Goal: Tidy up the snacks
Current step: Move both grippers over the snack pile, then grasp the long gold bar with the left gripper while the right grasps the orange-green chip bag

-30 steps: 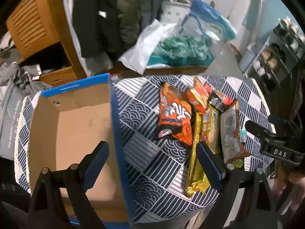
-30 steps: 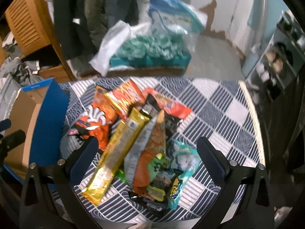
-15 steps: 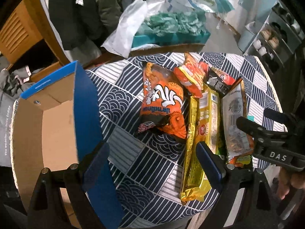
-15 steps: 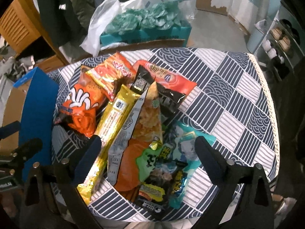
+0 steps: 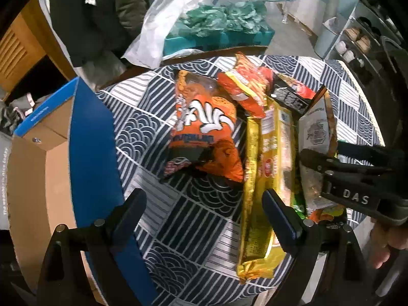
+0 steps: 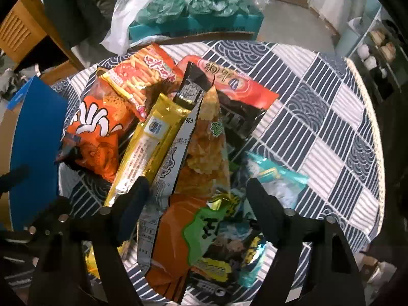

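Patterned counter mid-frame, snack pile; "DAS" on right gripper; both grippers' jaws wide, left gripper empty.

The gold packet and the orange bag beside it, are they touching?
Touching: the left wrist view shows the gold packet edge lying against the orange bag.

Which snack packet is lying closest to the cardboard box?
The orange bag with white lettering. It sits at the left edge of the snack pile, nearest the box's blue flap; the long gold packet and the others lie farther right.
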